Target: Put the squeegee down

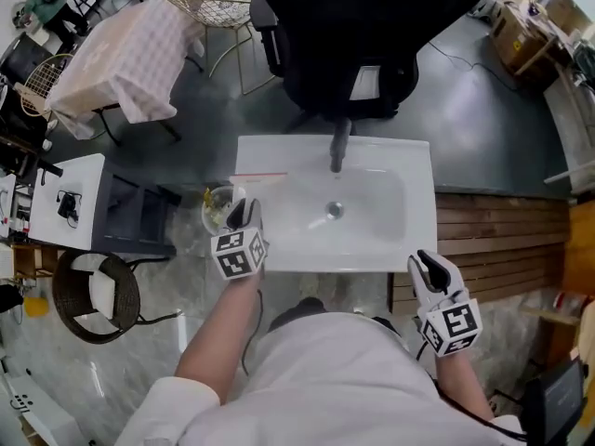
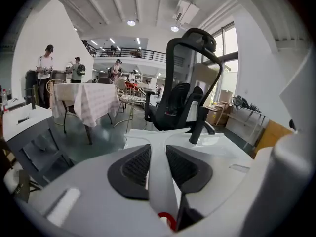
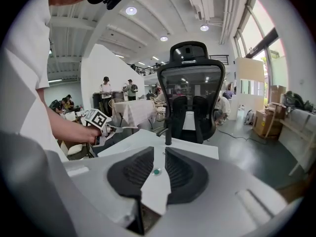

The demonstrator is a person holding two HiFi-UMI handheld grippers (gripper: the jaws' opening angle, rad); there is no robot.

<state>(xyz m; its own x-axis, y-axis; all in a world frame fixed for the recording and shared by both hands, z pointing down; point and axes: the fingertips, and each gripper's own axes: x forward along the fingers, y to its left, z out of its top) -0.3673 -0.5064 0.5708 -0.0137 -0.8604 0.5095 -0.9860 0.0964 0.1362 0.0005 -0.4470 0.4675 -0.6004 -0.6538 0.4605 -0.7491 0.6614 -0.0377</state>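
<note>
My left gripper (image 1: 244,214) was clenched on the squeegee (image 2: 157,179). Its white handle ran straight up the gap between my 2 black pads (image 2: 132,167), which pressed on it from either side. A red ring showed at the near end of the handle, and at the far end it widened into a T-shaped head.

From above, the thin blade (image 1: 260,175) lay crosswise over the left rear part of the sink (image 1: 409,244), just beyond my left jaw tips. The squeegee was in my grip and not yet set down. I could not tell whether the blade touched the sink rim. My left gripper itself sat at the left edge of the sink, near its front corner.

My right gripper (image 1: 428,266) was released. Its 2 pads stood a little apart with nothing between them, and only the white of the sink showed through the gap. It hung over the front right corner of the sink, well apart from the left gripper.

The black faucet (image 1: 338,151) stood at the middle of the sink's back edge. A black chair (image 1: 363,35) stood just behind the sink.
</note>
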